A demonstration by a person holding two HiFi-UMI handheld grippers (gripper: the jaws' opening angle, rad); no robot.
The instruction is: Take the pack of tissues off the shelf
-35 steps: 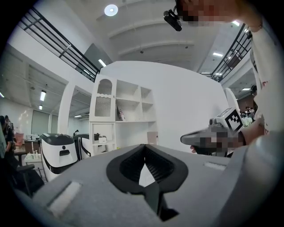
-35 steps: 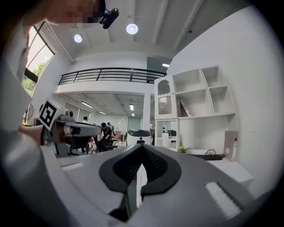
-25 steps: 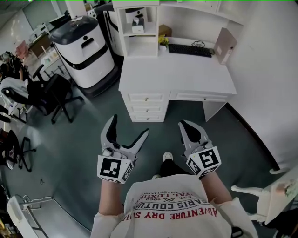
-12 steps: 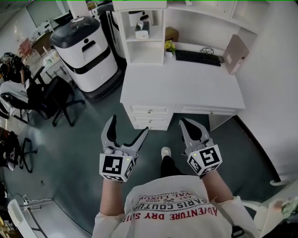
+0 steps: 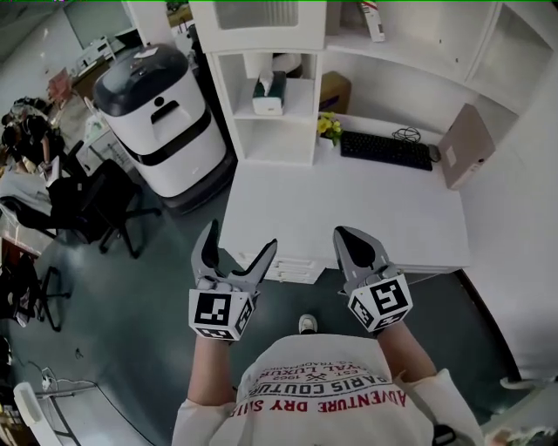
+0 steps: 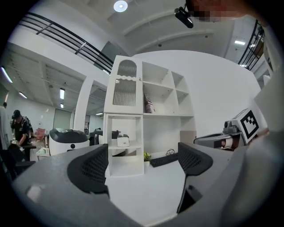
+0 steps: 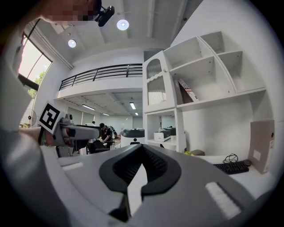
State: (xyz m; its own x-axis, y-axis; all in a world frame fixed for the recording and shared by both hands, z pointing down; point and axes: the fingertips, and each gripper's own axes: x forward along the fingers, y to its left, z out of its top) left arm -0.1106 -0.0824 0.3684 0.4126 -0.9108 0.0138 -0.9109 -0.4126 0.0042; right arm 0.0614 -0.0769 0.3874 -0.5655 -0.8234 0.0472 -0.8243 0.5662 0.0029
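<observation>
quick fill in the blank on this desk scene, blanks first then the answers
The pack of tissues sits on the ___.
The left hand-held gripper has its jaws ___.
The right hand-held gripper has its jaws ___.
The black keyboard lies on the white ___.
Missing words: shelf, open, shut, desk.

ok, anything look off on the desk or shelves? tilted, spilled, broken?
Nothing spilled or damaged. One oddity: a packet on the upper shelf leans askew instead of standing upright. The tissue pack sits flat in its cubby, and the keyboard lies flat on the desk.
</observation>
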